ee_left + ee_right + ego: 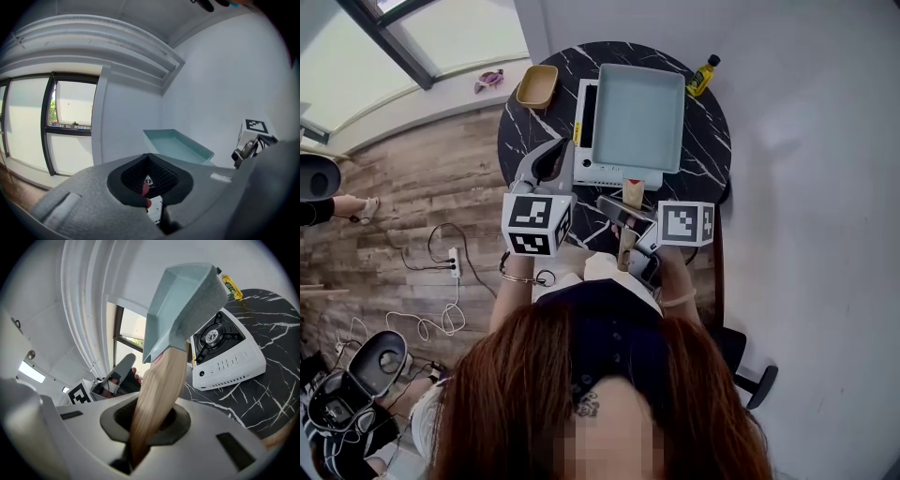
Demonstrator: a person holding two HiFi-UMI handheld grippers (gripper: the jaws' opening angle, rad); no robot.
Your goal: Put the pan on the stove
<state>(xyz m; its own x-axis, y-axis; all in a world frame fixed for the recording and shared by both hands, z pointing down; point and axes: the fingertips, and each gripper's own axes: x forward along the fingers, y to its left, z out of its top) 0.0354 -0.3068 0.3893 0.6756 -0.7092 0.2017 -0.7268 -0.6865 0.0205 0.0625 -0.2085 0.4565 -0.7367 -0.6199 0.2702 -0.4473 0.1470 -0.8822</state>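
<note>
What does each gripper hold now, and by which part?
The right gripper holds the teal pan by its wooden handle. The left gripper holds nothing.

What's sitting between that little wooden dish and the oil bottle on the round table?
In the head view, the white stove lies between the dish and the bottle, with the teal pan held over it by the right claw.

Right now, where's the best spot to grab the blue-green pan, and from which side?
By its wooden handle, coming from the person's side of the table. The handle is long and narrow and sticks out of the near edge of the pan, whose body is wide with sloped walls. The right gripper has its jaws shut on that handle.
</note>
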